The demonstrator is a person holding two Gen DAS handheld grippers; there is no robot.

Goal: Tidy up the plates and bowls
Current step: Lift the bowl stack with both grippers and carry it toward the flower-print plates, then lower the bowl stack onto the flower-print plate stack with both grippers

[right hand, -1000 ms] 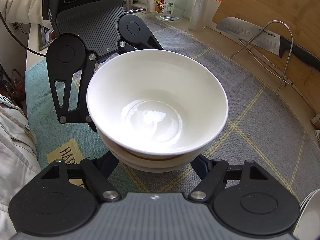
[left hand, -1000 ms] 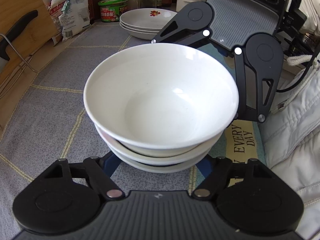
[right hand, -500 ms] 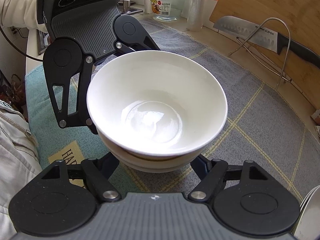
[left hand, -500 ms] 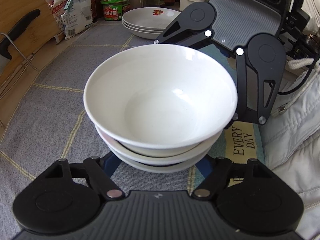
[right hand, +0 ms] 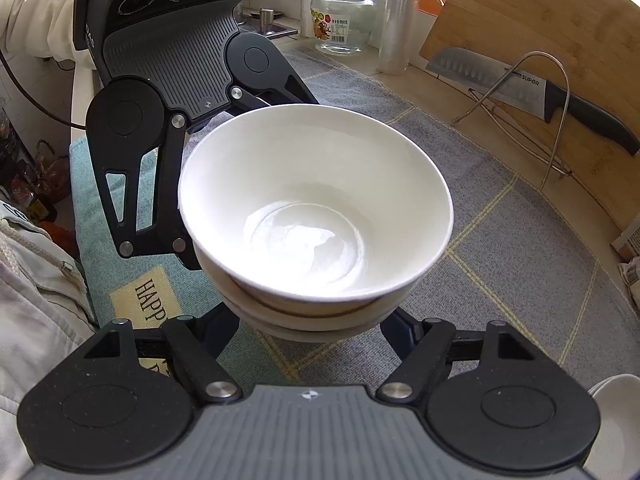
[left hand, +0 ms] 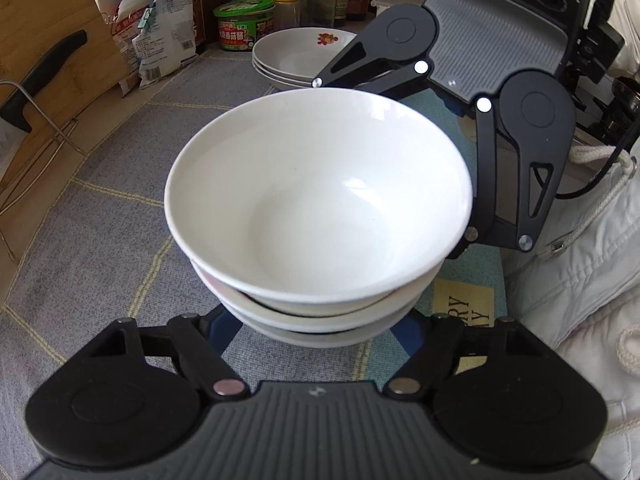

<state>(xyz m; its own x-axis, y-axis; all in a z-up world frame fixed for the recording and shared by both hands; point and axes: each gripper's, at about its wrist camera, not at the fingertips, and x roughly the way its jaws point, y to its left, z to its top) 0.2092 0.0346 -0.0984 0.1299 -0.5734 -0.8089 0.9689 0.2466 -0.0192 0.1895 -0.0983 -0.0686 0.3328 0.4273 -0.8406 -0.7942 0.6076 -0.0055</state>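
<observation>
Three nested white bowls form a stack (left hand: 320,200) (right hand: 316,200) held from opposite sides. My left gripper (left hand: 316,332) reaches in from the near side, its blue fingers (left hand: 224,328) shut on the stack's base. The right gripper (right hand: 312,332) does the same from the other side, blue fingers (right hand: 396,328) closed under the lowest bowl. All fingertips are hidden beneath the bowls. I cannot tell whether the stack clears the grey checked mat (left hand: 100,220). A stack of white plates (left hand: 296,54) with a red flower print sits beyond, at the mat's far end.
A black-handled knife (right hand: 560,92) rests on a wire rack against a bamboo board. A glass jar (right hand: 340,20), a green-lidded tub (left hand: 244,24) and a printed bag (left hand: 160,48) line the wall. A person's pale jacket (left hand: 580,260) borders the teal lettered mat (right hand: 148,300).
The two grippers and the bowl stack have shifted a little together, and the counter behind has slid slightly in both views. The grip on the bowls looks unchanged.
</observation>
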